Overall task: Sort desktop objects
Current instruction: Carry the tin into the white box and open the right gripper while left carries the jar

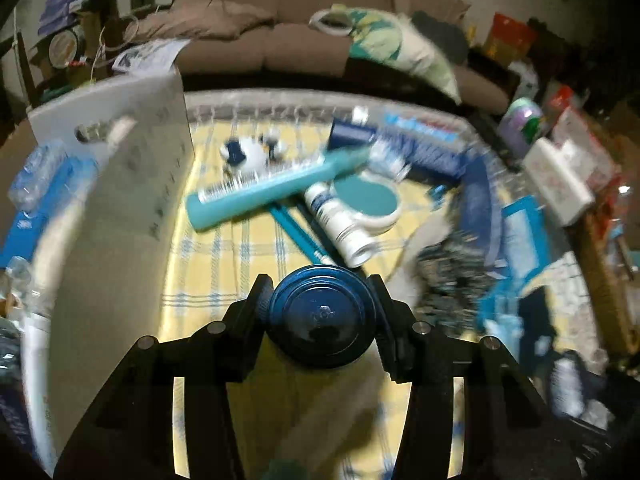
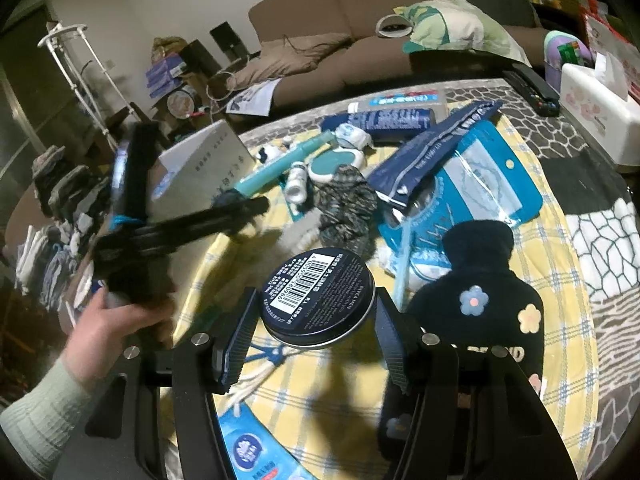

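left hand-held gripper (image 1: pixel 322 312) clamped on round dark-blue tin (image 1: pixel 322 316) | right hand-held gripper (image 2: pixel 316 320) clamped on round black barcoded tin (image 2: pixel 318 300), above tabletop (image 2: pixel 576 264) near edge | carry level, release gently

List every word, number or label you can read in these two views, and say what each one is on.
"NIVEA MEN": underside of the tin.
"4005900580986": under the tin's barcode, read with some doubt.
Tin's small print: too small.
White box, blue packets: print too blurred.
Left view: nothing legible.
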The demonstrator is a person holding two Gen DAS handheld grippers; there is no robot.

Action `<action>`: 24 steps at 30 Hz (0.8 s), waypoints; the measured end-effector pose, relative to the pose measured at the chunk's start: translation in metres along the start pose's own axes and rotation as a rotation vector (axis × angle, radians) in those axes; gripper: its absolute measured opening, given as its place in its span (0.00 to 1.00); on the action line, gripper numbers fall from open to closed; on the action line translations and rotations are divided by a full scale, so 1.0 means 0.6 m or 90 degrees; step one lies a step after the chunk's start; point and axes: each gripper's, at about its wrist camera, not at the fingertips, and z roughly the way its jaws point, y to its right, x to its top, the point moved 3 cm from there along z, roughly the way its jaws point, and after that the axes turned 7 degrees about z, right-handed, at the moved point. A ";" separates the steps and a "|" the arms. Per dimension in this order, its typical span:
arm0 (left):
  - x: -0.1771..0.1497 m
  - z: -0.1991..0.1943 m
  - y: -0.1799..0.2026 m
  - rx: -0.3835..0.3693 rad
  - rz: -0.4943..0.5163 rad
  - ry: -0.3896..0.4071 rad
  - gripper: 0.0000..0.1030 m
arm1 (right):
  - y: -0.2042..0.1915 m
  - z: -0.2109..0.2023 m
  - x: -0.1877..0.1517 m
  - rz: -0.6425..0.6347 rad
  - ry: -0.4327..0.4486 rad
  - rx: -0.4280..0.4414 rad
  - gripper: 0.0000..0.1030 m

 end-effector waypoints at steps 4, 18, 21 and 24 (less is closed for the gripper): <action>0.014 -0.090 -0.027 -0.037 -0.017 0.036 0.44 | -0.030 -0.007 0.003 -0.017 0.005 0.017 0.57; -0.096 -0.313 -0.258 -0.004 -0.149 0.118 0.44 | -0.259 0.039 0.010 -0.118 -0.039 0.091 0.57; -0.108 -0.327 -0.306 -0.004 -0.157 0.118 0.44 | -0.326 0.064 0.021 -0.147 -0.051 0.105 0.57; -0.107 -0.343 -0.355 0.005 -0.152 0.114 0.44 | -0.402 0.105 0.035 -0.181 -0.067 0.116 0.57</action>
